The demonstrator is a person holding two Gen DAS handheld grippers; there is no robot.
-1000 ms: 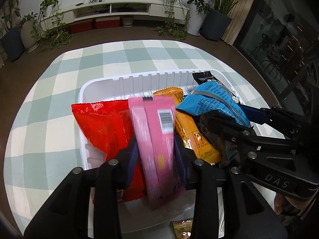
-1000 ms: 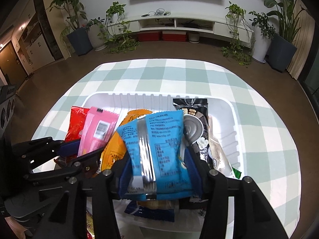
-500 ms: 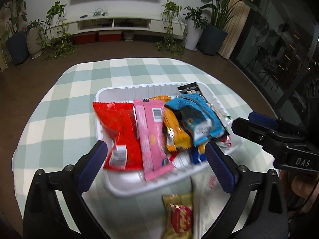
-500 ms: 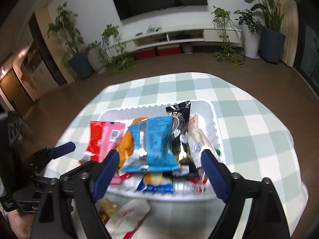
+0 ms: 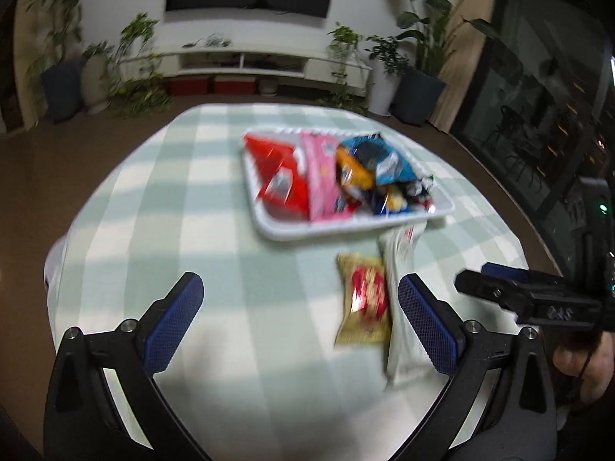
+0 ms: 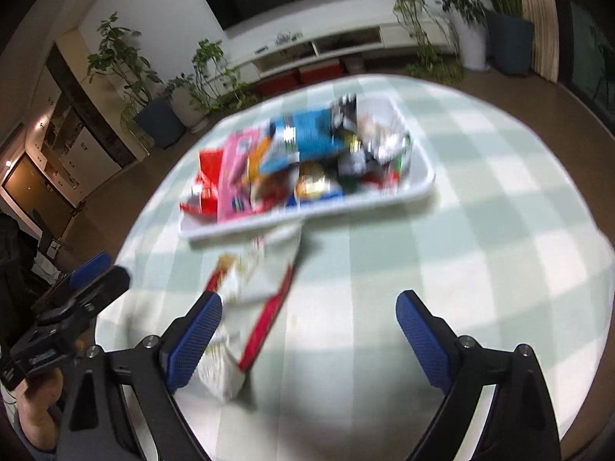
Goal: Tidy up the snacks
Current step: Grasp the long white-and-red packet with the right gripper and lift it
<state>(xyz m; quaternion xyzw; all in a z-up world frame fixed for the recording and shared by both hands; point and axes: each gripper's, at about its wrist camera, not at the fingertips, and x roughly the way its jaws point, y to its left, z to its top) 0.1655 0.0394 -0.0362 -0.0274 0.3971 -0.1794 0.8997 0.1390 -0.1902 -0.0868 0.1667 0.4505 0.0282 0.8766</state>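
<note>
A white tray (image 5: 292, 232) on the checked tablecloth holds a red packet (image 5: 278, 174), a pink packet (image 5: 321, 178), an orange packet (image 5: 351, 169), a blue packet (image 5: 378, 155) and others. The tray also shows in the right wrist view (image 6: 421, 186). A gold packet with a red mark (image 5: 365, 301) and a long white packet (image 5: 401, 299) lie on the cloth in front of it. The white packet shows in the right wrist view (image 6: 250, 299). My left gripper (image 5: 300, 319) is open and empty, back from the tray. My right gripper (image 6: 309, 332) is open and empty, its left finger over the white packet.
The round table's checked cloth (image 5: 153, 207) spreads around the tray. Potted plants (image 5: 419, 69), a low white TV shelf (image 5: 269, 63) and a wall TV stand behind. A dark glass wall is at the right. Both views are motion-blurred.
Both grippers let go of their packets, the left the pink one and the right the blue one, opened, and pulled back and up from the tray. The packets stay in the tray.
</note>
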